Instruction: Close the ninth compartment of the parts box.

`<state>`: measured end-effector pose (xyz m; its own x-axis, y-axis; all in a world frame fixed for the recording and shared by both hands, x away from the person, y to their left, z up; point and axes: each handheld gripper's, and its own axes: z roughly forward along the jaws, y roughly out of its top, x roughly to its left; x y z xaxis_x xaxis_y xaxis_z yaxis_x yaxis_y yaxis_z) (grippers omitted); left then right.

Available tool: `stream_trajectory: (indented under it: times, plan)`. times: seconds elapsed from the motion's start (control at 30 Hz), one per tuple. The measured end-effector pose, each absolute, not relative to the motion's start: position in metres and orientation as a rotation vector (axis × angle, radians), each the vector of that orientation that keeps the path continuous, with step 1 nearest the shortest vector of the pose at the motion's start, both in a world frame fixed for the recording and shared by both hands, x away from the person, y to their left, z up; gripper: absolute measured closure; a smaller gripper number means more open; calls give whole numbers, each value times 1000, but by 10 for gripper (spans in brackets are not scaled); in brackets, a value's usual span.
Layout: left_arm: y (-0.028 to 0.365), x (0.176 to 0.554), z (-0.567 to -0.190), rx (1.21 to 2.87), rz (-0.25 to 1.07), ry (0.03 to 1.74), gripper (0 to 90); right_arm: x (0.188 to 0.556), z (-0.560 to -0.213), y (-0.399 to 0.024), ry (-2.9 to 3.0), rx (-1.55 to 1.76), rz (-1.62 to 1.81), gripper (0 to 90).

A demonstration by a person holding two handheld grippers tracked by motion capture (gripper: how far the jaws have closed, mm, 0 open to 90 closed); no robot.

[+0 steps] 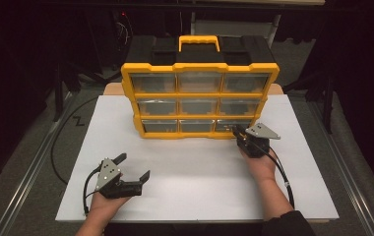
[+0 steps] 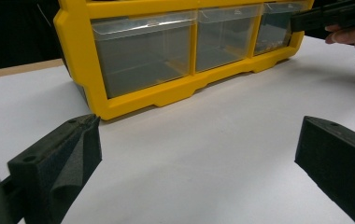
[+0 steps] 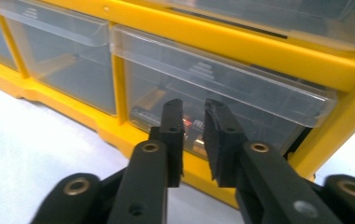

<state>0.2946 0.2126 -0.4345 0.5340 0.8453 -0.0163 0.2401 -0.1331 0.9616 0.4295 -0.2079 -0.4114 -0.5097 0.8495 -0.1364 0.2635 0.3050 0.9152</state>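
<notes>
1. Right gripper view: my right fingers (image 3: 193,109) stand slightly apart, gripping nothing, at the bottom-right drawer (image 3: 222,100) of the yellow organizer (image 1: 200,93).
2. My left fingers (image 1: 135,166) gape wide above the tabletop (image 1: 200,182).

There is one yellow plastic drawer box (image 1: 200,98) with one yellow handle (image 1: 199,42) on top. It has nine clear plastic drawers (image 1: 200,82), three in each row. There are two black grippers (image 1: 126,172) and one white worktop (image 1: 195,167).
</notes>
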Motion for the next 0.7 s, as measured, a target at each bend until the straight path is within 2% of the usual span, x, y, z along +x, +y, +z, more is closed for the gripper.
stream_trajectory:
  times: [0.7]
  plan:
    - [218, 295, -433, 1669, 685, 934, 12, 387, -405, -217, 2023, 935, 1217, 347]
